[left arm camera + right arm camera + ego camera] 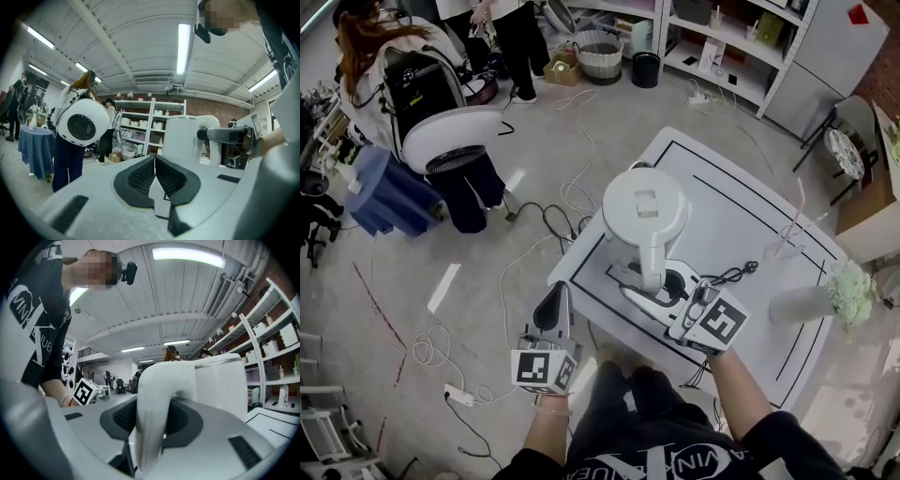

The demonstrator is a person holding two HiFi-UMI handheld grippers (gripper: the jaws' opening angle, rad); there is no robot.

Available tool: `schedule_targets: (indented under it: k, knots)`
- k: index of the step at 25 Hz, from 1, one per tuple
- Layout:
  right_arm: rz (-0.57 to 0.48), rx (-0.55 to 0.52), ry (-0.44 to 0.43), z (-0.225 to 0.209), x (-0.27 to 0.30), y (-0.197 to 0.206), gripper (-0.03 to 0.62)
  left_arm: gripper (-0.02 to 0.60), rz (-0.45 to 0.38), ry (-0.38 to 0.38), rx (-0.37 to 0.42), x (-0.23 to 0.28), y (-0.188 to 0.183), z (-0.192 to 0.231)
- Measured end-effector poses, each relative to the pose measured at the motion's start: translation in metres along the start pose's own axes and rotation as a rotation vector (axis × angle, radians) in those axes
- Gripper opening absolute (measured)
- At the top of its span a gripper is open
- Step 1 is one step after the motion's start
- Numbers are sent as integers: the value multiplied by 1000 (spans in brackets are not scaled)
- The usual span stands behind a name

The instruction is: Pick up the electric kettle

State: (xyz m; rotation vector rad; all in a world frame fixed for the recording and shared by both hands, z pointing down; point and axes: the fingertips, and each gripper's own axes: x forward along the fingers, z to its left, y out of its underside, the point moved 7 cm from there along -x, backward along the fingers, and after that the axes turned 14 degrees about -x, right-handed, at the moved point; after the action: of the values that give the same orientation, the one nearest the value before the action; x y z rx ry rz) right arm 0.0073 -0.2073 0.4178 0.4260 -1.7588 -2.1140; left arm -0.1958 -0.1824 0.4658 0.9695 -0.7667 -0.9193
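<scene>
A white electric kettle (pixel 645 208) stands on the white table (pixel 741 216) with its handle (pixel 652 267) turned toward me. My right gripper (pixel 661 286) reaches in level from the front, and its dark pads (pixel 119 416) sit against both sides of the handle (pixel 152 423), so it is shut on it. The kettle body (pixel 220 385) fills that view behind the handle. My left gripper (pixel 554 302) hangs by the table's near left edge, shut with nothing in it; its pads (pixel 140 176) meet at the tips. From there the kettle (pixel 185 140) and right gripper (pixel 229 136) show ahead.
A white vase of pale flowers (pixel 811 302) and a clear glass (pixel 785 246) stand on the table's right side, with a black cable (pixel 736 274) near the kettle. Cords and a power strip (pixel 457 395) lie on the floor at left. People stand farther back.
</scene>
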Motion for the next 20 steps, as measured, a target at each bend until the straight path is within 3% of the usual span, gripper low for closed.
schedule_targets:
  k: [20]
  knots:
    - [-66,33,-15,-9,8,-12,124,11,-9,8,18,4,-9,2]
